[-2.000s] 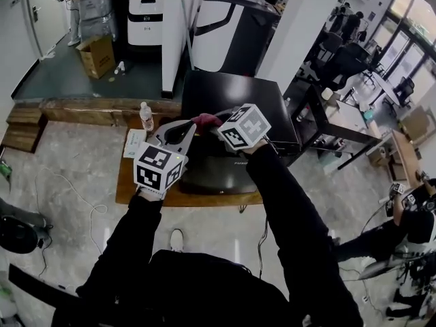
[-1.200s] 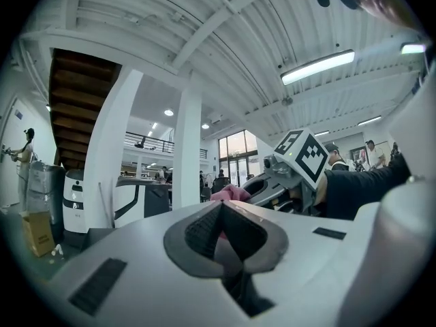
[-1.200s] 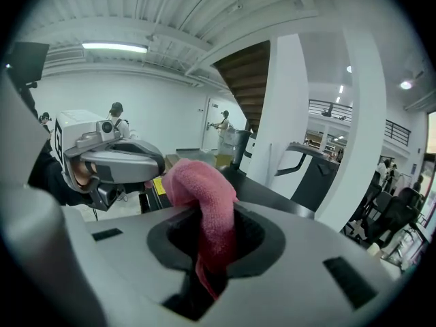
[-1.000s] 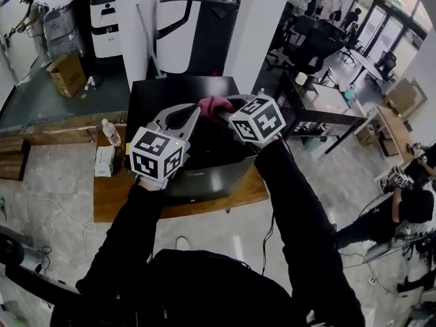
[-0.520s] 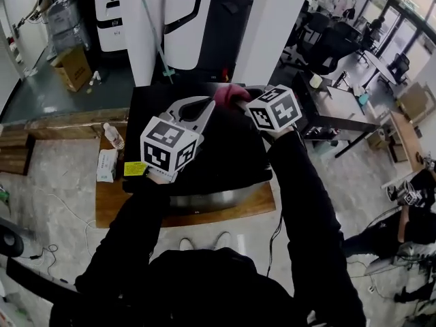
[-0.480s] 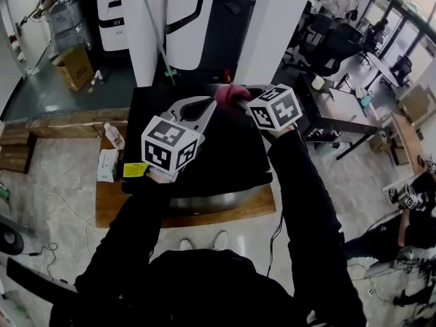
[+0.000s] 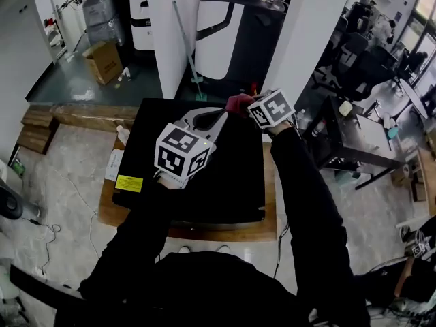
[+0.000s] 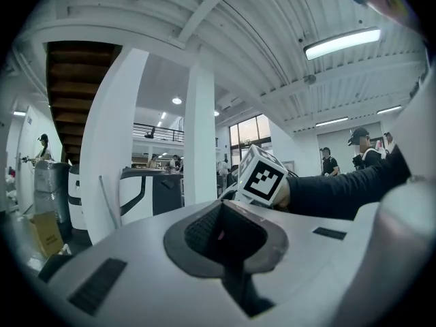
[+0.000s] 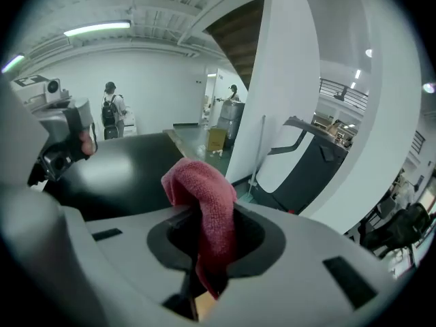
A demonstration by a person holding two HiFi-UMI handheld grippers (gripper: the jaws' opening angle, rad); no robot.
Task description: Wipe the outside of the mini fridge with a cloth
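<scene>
The black mini fridge (image 7: pixel 204 176) is seen from above in the head view, its glossy top filling the middle. A red cloth (image 7: pixel 238 103) hangs bunched at the fridge's back edge, with my right gripper (image 7: pixel 246 107) shut on it. In the right gripper view the cloth (image 9: pixel 204 196) droops between the jaws, with the fridge top (image 9: pixel 129 172) behind it. My left gripper (image 7: pixel 219 116) hovers over the fridge top just left of the cloth, its jaws together and holding nothing. The left gripper view (image 8: pixel 221 234) looks out level into the room and shows the right gripper's marker cube (image 8: pixel 262 176).
The fridge stands on a low wooden platform (image 7: pixel 218 231). A yellow sticker (image 7: pixel 128 182) is on its left edge. A bottle (image 7: pixel 122 133) stands at its left. Behind are a white pillar (image 7: pixel 167 33), a leaning pole (image 7: pixel 187 53) and a large machine (image 7: pixel 231 19). Desks (image 7: pixel 354 135) stand at right.
The view has moved in over the fridge, so its top now shows instead of its front. Both grippers have gone toward the fridge's back edge, the cloth still in the right one.
</scene>
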